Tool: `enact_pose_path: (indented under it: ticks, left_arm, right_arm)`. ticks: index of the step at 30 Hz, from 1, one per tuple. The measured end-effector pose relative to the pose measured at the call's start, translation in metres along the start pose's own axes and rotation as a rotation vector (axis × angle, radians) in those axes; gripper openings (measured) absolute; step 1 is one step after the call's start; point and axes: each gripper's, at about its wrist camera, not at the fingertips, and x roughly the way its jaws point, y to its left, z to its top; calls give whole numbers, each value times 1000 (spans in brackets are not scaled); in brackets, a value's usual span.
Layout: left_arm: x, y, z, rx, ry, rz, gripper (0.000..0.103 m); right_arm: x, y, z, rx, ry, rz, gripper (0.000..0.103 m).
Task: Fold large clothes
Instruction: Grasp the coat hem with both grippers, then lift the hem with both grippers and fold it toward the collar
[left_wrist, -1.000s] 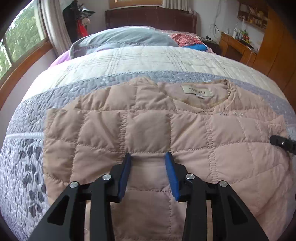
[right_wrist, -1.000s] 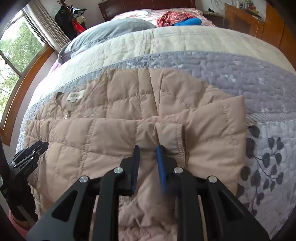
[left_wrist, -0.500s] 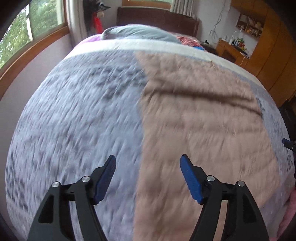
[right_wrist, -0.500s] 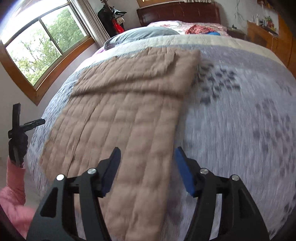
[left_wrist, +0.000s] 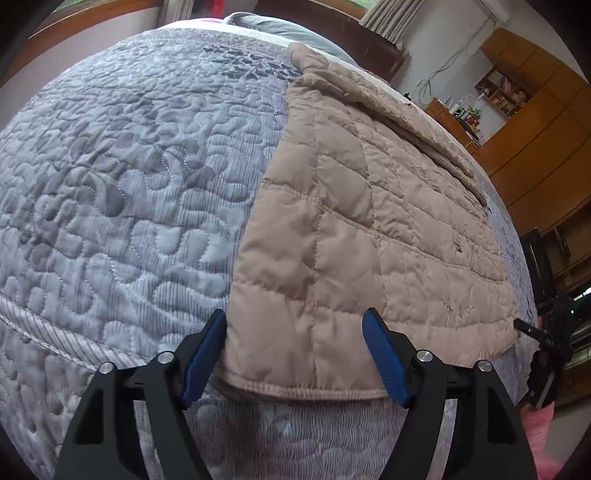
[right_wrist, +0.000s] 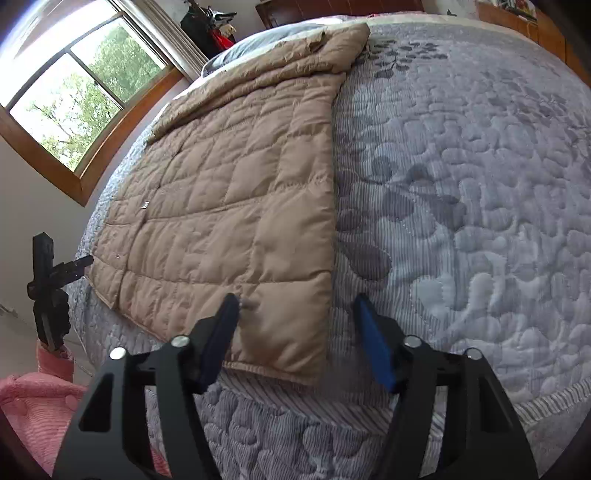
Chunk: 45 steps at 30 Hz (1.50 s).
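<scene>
Tan quilted jacket (left_wrist: 369, 221) flat on grey quilted bedspread (left_wrist: 129, 166), hem near the bed's foot edge, bare bedspread either side, left tongs (left_wrist: 295, 358) and right tongs (right_wrist: 295, 339) wide apart, empty, over the hem corners.

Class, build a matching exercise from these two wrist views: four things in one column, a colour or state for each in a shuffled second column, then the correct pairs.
Column 1:
1. quilted jacket
2. bedspread
3. left gripper
4. window frame

Column 2:
A. brown wood
B. tan, lying flat on the bed
C. grey-lilac with a leaf pattern
D. open, over the hem

Pairs: 1-B, 2-C, 3-D, 4-A
</scene>
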Motion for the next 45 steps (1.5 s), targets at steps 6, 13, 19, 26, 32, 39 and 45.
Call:
enact_pose_path:
  ticks: [6,13,19,26,32,39,45]
  left_arm:
    - [0,-2,-5,-19,-9,-31,16]
    - [-49,-16,-25,42,-107,-56,13]
    - [-83,-34,-64,145,-130,-23,13]
    - [-34,-21,-87,183,-21,79,13]
    - [-61,-24,-78,176,-88,-14,13]
    - [-106,-52,-9,181,-244,-89,13]
    - [-93,-71,77,186,-298,-50,13]
  right_arm:
    - [2,13,-1,-47,-3,-4,13]
    - [-42,26,-17,-104,-95,27,10]
    - [-76,34,-54,-157,-167,31,10]
    - [-27,10,-77,-65,-51,-24,11]
    - [-51,7,-70,-30,-118,53,10]
    - [-101,32,-18,-122,-247,48,10]
    - [-111,33,72,-125,-252,29,10]
